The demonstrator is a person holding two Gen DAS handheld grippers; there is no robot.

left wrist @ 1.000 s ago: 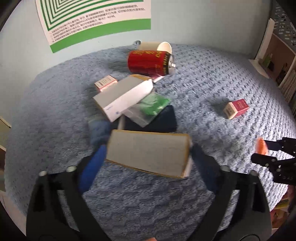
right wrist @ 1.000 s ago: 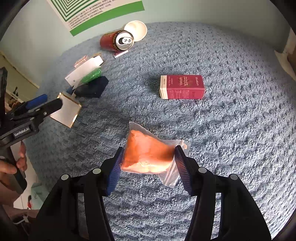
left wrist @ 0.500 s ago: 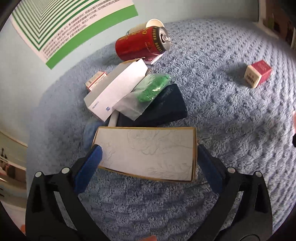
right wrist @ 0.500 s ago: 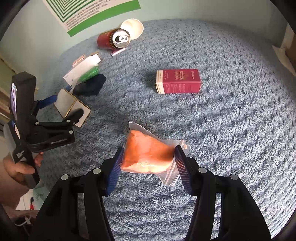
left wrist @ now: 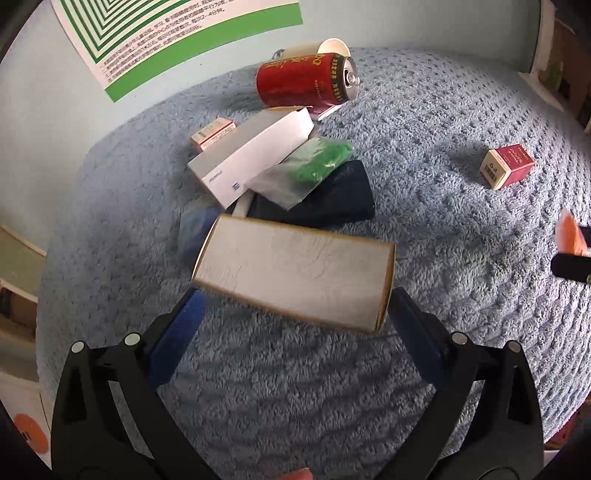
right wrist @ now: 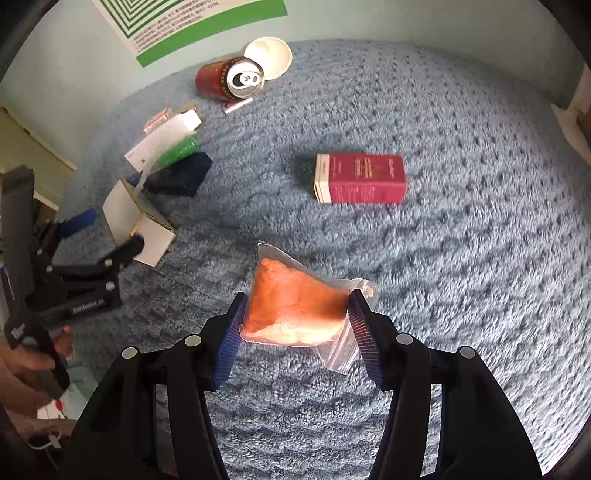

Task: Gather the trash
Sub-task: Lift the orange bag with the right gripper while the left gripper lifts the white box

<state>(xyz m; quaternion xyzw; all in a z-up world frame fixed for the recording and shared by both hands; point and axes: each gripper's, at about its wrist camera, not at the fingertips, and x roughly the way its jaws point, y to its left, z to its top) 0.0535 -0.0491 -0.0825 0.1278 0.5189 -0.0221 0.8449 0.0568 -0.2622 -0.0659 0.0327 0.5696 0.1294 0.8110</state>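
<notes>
A: Blue textured carpet (left wrist: 424, 110) fills both wrist views, w/ a pale wall and a green-striped poster (left wrist: 177, 33) behind. What have we got in hand?

B: Our left gripper (left wrist: 295, 317) points steeply down; its blue pads (left wrist: 177, 332) sit at either end of a flat white box w/ gold edges (left wrist: 295, 273), jaws wide. Box looks tilted, and the right wrist view shows it pinched, so we read it as gripped. A hand (right wrist: 33, 354) wraps the handle, low on the left of that view.

A: And the right?

B: Right gripper (right wrist: 295, 321) also angled steeply down, about half open, pads clamped on both sides of a clear zip bag w/ orange stuff (right wrist: 295, 306) inside, held above the carpet.

A: Other trash?

B: A pile near the wall: red can (left wrist: 306, 81) on its side, touching a white paper cup (left wrist: 325, 46); long white carton (left wrist: 255, 155); small red-and-white pack (left wrist: 212, 133); bag of green stuff (left wrist: 317, 162) lying on a dark navy box (left wrist: 332, 199). Well apart, a maroon box (right wrist: 360, 179) lies alone on the carpet.
</notes>
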